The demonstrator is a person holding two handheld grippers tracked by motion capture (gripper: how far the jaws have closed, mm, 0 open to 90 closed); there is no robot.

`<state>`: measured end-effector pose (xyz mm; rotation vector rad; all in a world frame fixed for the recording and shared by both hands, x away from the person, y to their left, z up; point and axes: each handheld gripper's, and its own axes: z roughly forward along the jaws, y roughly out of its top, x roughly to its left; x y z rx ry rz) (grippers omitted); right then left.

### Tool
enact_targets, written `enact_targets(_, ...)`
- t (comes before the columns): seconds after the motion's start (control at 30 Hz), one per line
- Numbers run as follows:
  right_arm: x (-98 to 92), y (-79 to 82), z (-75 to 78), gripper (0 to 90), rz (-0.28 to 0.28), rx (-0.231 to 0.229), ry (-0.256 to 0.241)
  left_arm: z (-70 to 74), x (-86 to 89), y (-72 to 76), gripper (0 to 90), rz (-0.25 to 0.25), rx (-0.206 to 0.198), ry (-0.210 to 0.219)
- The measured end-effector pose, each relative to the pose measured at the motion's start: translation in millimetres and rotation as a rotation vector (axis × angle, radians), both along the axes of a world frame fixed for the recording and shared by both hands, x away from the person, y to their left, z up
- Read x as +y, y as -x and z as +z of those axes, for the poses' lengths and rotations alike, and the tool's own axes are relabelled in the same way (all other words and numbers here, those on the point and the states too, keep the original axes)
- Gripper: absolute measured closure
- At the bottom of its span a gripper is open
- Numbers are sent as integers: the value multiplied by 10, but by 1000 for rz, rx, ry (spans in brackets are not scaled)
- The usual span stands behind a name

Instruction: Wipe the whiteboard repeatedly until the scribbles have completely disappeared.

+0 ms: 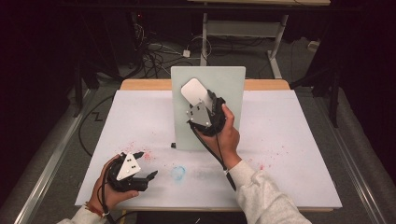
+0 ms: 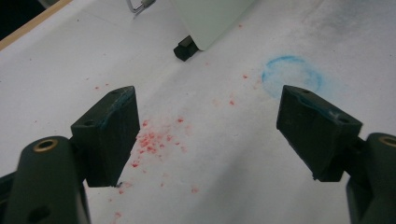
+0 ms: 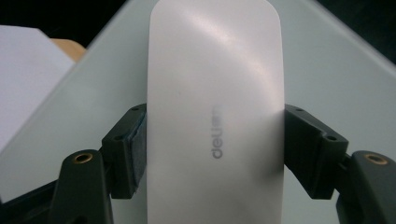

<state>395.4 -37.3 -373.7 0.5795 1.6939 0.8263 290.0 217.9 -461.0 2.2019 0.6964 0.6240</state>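
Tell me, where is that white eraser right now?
The white eraser sits clamped in the right gripper, held against the upright whiteboard at the table's far middle.

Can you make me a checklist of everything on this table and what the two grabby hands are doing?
Surface: white table with a wooden back edge, red specks and a smudged blue ring.
Job's things: pale upright board standing on the table; white eraser with grey lettering, held up against the board.
Clutter: small black foot at the board's base; nothing else seen.
Grippers: right gripper has its fingers shut on the eraser's sides; left gripper is open, low over the red specks, holding nothing.
Cables: one black cable trails from the right gripper; a tangle of wires on the floor behind.
Surroundings: dark room, grey floor, a desk frame behind.
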Motion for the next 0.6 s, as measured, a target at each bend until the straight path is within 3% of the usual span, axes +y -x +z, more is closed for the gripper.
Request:
enact_targets(0.17,210,68,-175,311,39,4,113,5,0,3,205,-3,-1,-1)
enact_targets(0.23,254,75,-204,311,33,-3,124,5,2,4,205,-3,-2,0)
enact_targets(0.33,263,56,-177,310,39,2,121,1,4,-1,205,-3,-1,1)
enact_targets(0.5,303,-28,-10,310,36,-12,117,2,1,2,205,-6,-1,-1)
enact_targets(0.6,329,-60,99,310,32,-17,84,1,11,0,205,-5,1,-1)
